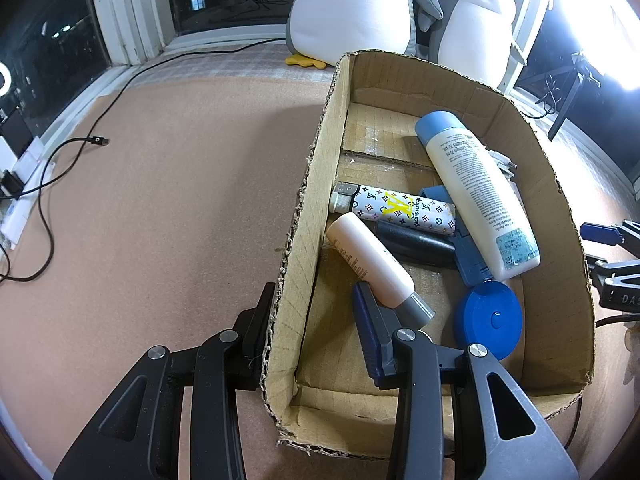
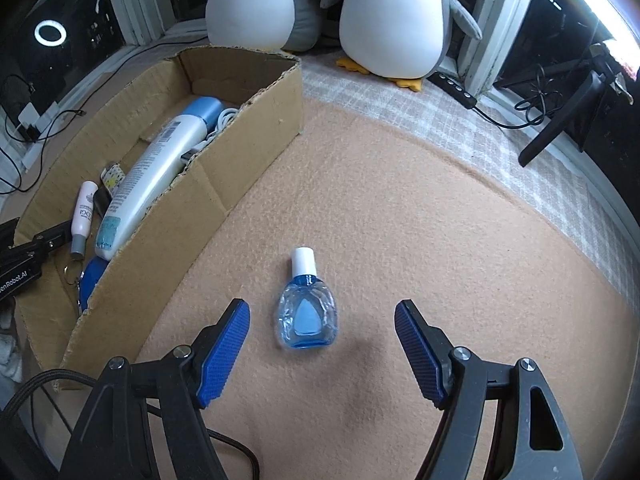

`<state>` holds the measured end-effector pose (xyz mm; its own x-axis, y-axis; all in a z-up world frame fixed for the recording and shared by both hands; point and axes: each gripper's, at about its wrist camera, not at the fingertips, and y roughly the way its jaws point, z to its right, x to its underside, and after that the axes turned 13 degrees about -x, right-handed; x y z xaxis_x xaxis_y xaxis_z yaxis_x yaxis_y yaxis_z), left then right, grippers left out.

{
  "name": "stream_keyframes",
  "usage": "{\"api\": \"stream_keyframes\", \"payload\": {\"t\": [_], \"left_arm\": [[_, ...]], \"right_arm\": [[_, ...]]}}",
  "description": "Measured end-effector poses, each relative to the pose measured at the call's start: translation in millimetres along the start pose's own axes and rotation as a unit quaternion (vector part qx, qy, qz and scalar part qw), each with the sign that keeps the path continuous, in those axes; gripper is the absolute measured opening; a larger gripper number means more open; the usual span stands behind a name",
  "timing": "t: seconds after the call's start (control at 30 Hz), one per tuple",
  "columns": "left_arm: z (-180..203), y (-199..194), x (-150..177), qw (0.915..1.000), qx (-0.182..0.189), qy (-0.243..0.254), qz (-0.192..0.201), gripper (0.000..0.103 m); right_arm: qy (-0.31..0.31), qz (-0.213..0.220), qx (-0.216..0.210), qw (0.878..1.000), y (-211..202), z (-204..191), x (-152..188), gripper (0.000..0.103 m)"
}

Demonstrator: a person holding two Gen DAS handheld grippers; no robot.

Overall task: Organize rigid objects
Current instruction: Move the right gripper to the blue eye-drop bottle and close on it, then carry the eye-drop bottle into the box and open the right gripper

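The left gripper [image 1: 320, 320] is being held clamped on the near left wall of the cardboard box [image 1: 304, 248]: one finger is sitting outside the wall, the other inside, and the jaws are being kept nearly closed with the cardboard pinched between them. Just ahead of the inner finger, a small white bottle [image 1: 370, 260] with a grey cap is lying inside the box, its cap end close to the blue pad. Beyond it, a patterned lighter [image 1: 400, 210], a dark tube [image 1: 416, 242], a large white bottle [image 1: 478, 196] with a blue cap and a round blue lid [image 1: 490, 320] are lying among each other on the box floor.

The right gripper [image 2: 322, 340] is being held with its jaws wide open and nothing gripped. A small clear blue bottle [image 2: 307, 314] with a white cap is lying on the tan worktop [image 2: 440, 240] between the two blue pads, touched by neither, its cap pointing away from the jaws. The box is standing to the left of these jaws, apart from the bottle.
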<state>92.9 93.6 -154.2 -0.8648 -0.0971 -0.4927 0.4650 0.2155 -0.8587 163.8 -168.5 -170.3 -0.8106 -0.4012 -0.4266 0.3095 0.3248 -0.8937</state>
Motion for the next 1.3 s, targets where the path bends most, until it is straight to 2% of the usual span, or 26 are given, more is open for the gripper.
{"api": "stream_keyframes", "payload": {"t": [0.2,0.37,0.5,0.63,0.9,1.3], "left_arm": [[0,0,0,1.0000,0.000,0.000,0.000,0.038],[0,0,0,1.0000,0.000,0.000,0.000,0.038],[1,0,0,1.0000,0.000,0.000,0.000,0.038],[1,0,0,1.0000,0.000,0.000,0.000,0.038],[-1,0,0,1.0000,0.001,-0.001,0.000,0.038],[-2,1,0,1.0000,0.002,-0.002,0.000,0.038]], "right_arm": [[0.005,-0.011,-0.012,1.000,9,0,-2,0.062],[0.010,-0.022,-0.020,1.000,12,3,-1,0.047],[0.009,-0.024,-0.021,0.999,13,5,0,0.045],[0.007,-0.026,-0.021,0.999,12,5,-1,0.028],[0.008,-0.025,-0.021,0.999,12,5,-2,0.028],[-0.002,0.021,-0.007,1.000,-25,-10,-5,0.028]]}}
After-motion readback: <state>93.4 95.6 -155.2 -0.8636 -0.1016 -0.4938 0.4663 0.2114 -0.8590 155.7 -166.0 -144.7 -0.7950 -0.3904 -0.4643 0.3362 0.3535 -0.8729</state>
